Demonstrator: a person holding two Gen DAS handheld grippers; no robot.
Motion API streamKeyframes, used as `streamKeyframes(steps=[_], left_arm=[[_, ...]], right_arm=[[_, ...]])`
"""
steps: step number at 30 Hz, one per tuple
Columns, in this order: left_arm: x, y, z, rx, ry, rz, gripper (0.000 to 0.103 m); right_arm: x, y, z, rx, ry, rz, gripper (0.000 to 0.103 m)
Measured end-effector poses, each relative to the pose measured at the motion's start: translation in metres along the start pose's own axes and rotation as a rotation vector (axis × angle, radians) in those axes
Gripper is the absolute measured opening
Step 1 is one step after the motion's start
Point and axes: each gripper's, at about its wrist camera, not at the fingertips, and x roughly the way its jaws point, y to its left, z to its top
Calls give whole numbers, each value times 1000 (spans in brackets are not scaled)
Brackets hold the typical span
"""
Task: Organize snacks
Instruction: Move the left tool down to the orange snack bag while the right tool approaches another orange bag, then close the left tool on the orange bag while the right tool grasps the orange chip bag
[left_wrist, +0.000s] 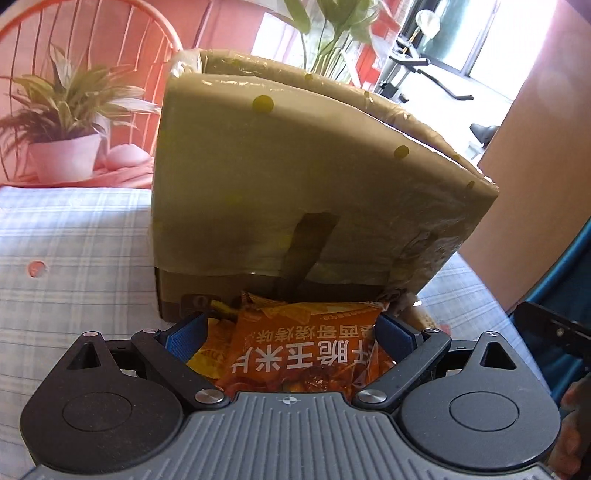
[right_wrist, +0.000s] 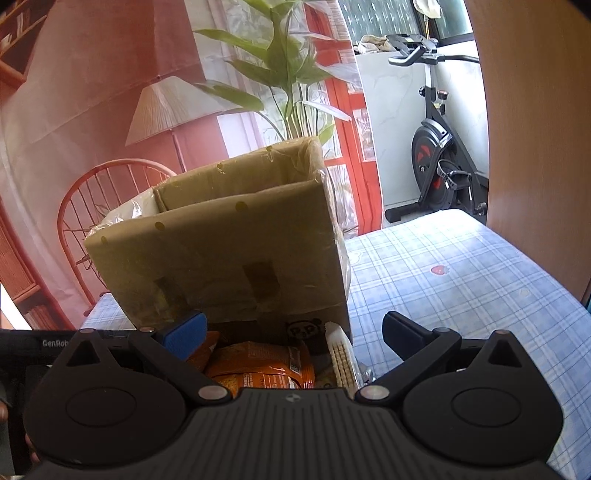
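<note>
Between the left gripper's (left_wrist: 290, 330) blue pads sits an orange snack bag (left_wrist: 303, 347), clamped for lifting into the cardboard box (left_wrist: 295, 177) directly ahead; the right gripper (right_wrist: 291, 332) hangs spread, empty.

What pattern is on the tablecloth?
Pale blue-and-white plaid tablecloth; clearest in the right wrist view.

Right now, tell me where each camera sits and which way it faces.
Left wrist: on the left claw, facing the cardboard box; the claw spans an orange snack bag; fingers at the right edge.
Right wrist: on the right claw, facing the same box, snack bags below; the claw gapes wide, holding nothing.
Shared: box, snacks, checked tablecloth.
</note>
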Motion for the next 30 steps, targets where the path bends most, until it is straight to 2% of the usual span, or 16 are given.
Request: streamKeyframes(steps=[6,10,18,24,27,30], left_arm=[[10,4,-12,21,56,-31,99],[15,-8,-22,70,86,-30,99],[14,-6,-22,13,73,-25,99],[5,-15,-23,53,41,9,77],[-2,-18,-26,58,15,42,75],[-11,-13,-26,11,-10,41,75]], right_arm=[[4,-2,-5,4,20,1,103],[9,-2,-10,-21,40,-21,103],[18,-6,-23,-55,91,-57,103],[23,1,-34,-122,117,-65,102],[27,10,-40,-181,138,-58,100],[32,20,-46,-249,155,-50,98]])
